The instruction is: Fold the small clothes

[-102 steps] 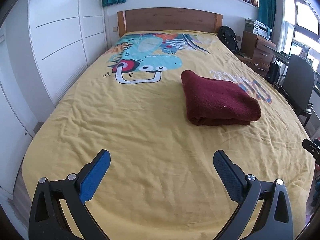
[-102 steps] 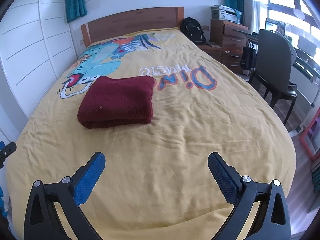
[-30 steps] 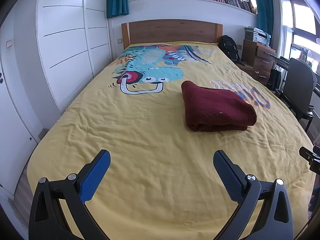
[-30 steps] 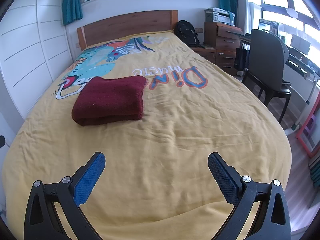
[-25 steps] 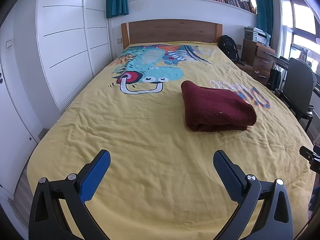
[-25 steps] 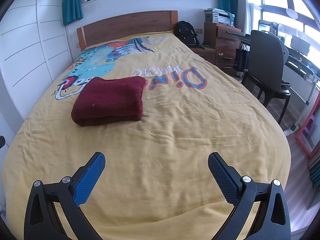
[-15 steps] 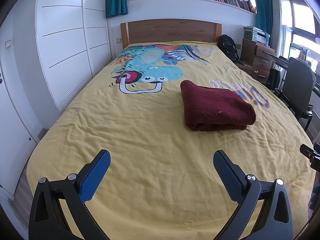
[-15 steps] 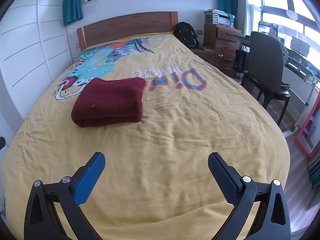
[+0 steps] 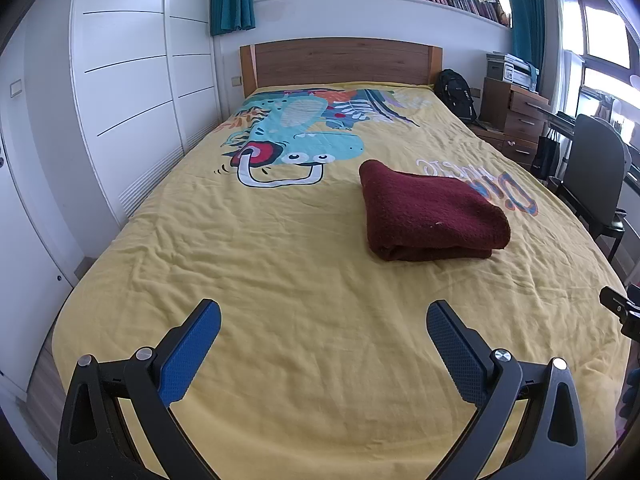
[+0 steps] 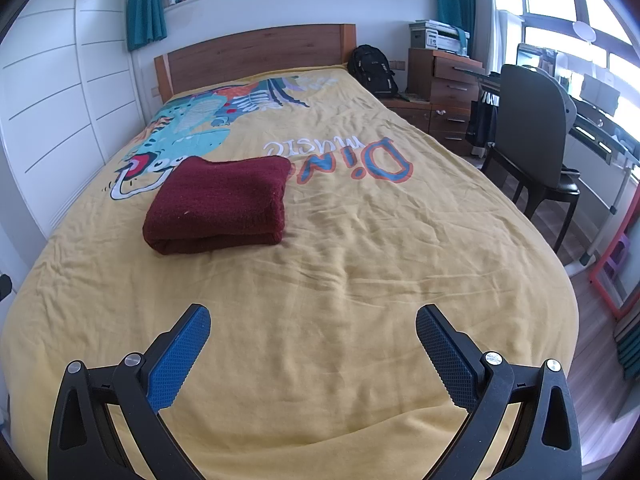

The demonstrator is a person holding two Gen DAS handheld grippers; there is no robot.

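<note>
A dark red garment (image 9: 428, 210) lies folded into a thick rectangle on the yellow bedspread (image 9: 280, 272), right of the bed's middle in the left wrist view. The same folded garment (image 10: 220, 204) shows left of centre in the right wrist view. My left gripper (image 9: 323, 322) hangs open over the foot of the bed, well short of the garment, with nothing between its blue pads. My right gripper (image 10: 313, 322) is open too, empty, above the bedspread (image 10: 360, 280) near the foot.
A white wardrobe (image 9: 132, 92) runs along the bed's left side. A wooden headboard (image 9: 340, 60) stands at the far end. A black chair (image 10: 532, 136), a desk and a wooden drawer unit (image 10: 452, 92) fill the right side. A black backpack (image 10: 374, 70) leans by the headboard.
Both grippers have drawn back and risen a little, so more of the room shows. The garment has not moved. Both grippers stay open.
</note>
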